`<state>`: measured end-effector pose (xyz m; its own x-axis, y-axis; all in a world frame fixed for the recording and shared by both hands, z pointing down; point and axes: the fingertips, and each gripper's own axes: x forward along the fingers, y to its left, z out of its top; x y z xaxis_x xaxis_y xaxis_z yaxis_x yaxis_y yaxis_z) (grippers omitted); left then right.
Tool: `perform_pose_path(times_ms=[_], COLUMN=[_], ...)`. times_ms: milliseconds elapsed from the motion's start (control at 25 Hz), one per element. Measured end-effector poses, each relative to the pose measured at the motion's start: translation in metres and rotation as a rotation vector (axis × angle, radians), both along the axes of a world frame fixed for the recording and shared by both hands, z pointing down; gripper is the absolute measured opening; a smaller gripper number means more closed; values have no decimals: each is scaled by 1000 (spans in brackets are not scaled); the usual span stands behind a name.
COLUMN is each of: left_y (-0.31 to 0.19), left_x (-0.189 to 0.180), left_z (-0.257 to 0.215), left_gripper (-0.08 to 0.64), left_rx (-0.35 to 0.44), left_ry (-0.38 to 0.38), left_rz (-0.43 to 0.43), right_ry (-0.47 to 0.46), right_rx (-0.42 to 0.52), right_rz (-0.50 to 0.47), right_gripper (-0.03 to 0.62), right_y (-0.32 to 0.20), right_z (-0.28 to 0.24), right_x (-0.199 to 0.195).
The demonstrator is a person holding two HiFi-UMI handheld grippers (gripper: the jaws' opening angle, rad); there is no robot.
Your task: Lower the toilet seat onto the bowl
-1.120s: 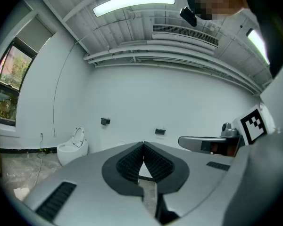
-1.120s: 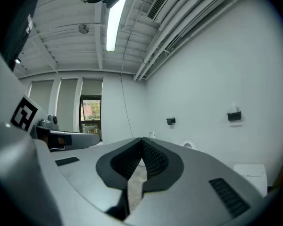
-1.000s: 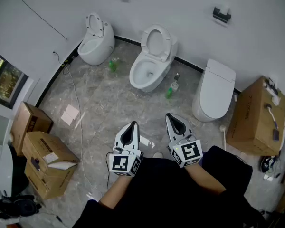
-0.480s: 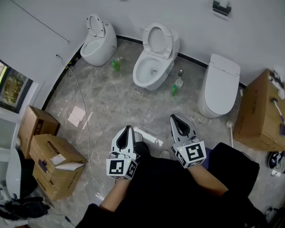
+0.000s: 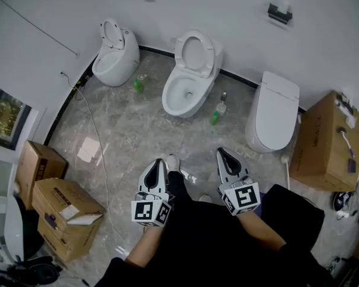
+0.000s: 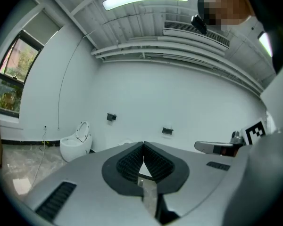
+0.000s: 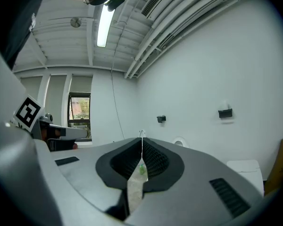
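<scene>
1. Plainly, neither gripper holds anything: the left gripper (image 5: pixel 158 163), at lower centre of the head view, has its jaws pressed together. In its own view the ribbed pads meet at the tip with nothing between them.
2. To its right in the head view, the right gripper (image 5: pixel 224 153) is likewise closed. Its own view shows the pads touching at the tip, and a green bottle (image 7: pixel 141 169) on the floor shows through the narrow slit lower down.
3. Both grippers point toward the top of the frame, side by side and apart from each other, over grey marbled floor (image 5: pixel 137 130).
4. Three white toilets stand along the wall in the upper half of the head view.
5. The middle toilet (image 5: pixel 182 91) sits at upper centre, well apart from both grippers. Its toilet seat (image 5: pixel 194 52) is tipped up against the wall and its bowl (image 5: pixel 180 94) is open.
6. The small toilet (image 5: pixel 115 58) at upper left also has its seat raised.
7. The right toilet (image 5: pixel 274 109) has its lid down.
8. A second green bottle (image 5: pixel 139 84) stands between the small and middle toilets, and another bottle (image 5: pixel 215 115) between the middle and right ones.
9. Two dark wall fixtures (image 5: pixel 279 15) hang above the toilets.
10. A large cardboard box (image 5: pixel 326 139) stands at the right edge, and more boxes (image 5: pixel 63 214) are stacked at lower left.
11. A thin cable (image 5: pixel 96 130) runs down the floor on the left.
</scene>
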<state>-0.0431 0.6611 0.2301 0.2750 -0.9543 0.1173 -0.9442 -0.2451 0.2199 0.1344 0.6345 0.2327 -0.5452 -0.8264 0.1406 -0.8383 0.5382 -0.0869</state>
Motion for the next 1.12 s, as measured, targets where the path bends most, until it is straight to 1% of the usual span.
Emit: perform_pose_path(times_ms=[80,160,200,320,360,440,480,520,600,640,680,720,800,920,1040,1120], left_y=[-22,-47,-60,-105,-119,-148,-162,-177,-204,-215,-226,-236,-256,-284,-310,-326], left_x=[-8,-21,-29,-62,-71,-83,-89,-95,-105,-109,-113,-117,-125,-140,-149,-149], left_z=[-5,-6,-3,1,-1,-5,-6,-7,-6,-5,-4,-3,-1,4,10,13], left_gripper=[12,12,12,12,12,12,12,12,12,12,12,12,12,12,12,12], left_rx=[9,17,8,-42,-44,-30,-23,-19,-22,-26,-32,-38,-43,-50,-62,-64], left_ry=[29,32,44,139,150,120,100,89,88,88,89,89,86,83,78,65], left_rz=[-1,2,0,-26,-28,-11,4,19,45,59,71,83,102,128,174,205], right_ry=[7,21,27,37,41,59,79,113,189,201,192,176,164,179,159,143], right_rx=[-21,-34,-39,-58,-65,-90,-98,-88,6,52,71,65,26,-16,-86,-102], right_rz=[3,6,8,9,2,-14,-21,-29,-63,-88,-113,-130,-131,-92,-46,-15], right_gripper=[32,32,32,32,32,32,32,32,32,32,32,32,32,32,32,32], right_y=[-20,-45,-58,-100,-114,-140,-153,-167,-192,-202,-211,-218,-237,-265,-291,-307], right_z=[5,11,13,15,15,17,17,14,0,-9,-14,-16,-12,-4,6,8], right_x=[-6,-18,-26,-53,-63,-82,-92,-103,-132,-147,-161,-172,-186,-198,-201,-200])
